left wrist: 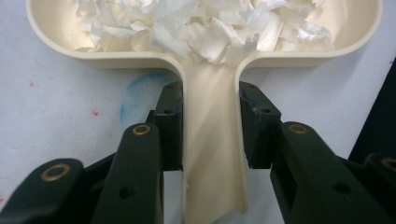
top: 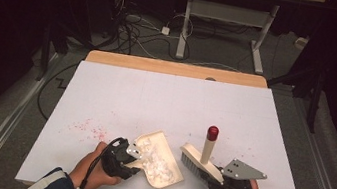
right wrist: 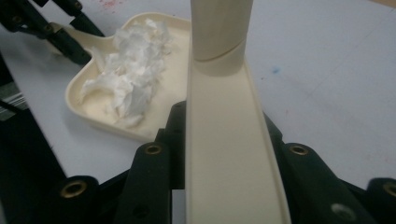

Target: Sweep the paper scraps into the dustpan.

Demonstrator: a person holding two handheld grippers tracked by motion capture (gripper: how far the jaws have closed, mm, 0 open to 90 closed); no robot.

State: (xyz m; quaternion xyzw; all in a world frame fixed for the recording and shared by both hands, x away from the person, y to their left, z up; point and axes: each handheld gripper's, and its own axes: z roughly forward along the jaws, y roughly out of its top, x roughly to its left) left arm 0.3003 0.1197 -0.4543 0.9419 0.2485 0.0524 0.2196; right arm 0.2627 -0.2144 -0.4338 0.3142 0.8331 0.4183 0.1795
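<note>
Dustpan (top: 162, 162), stiff light plastic at lower centre on the worktop (top: 175, 100) and loaded with loose paper scraps (top: 159, 163), is best held by its handle, where the left hand-held gripper (left wrist: 211, 126) clamps; the right hand-held gripper (right wrist: 224, 135) grips the brush (top: 199, 162).

free: upper half of white table top (top: 171, 95) bare | blocked: lower centre, dustpan (top: 162, 160) with paper scraps (top: 157, 162); lower right, hand brush (top: 201, 161) | gap: narrow strip between them
</note>
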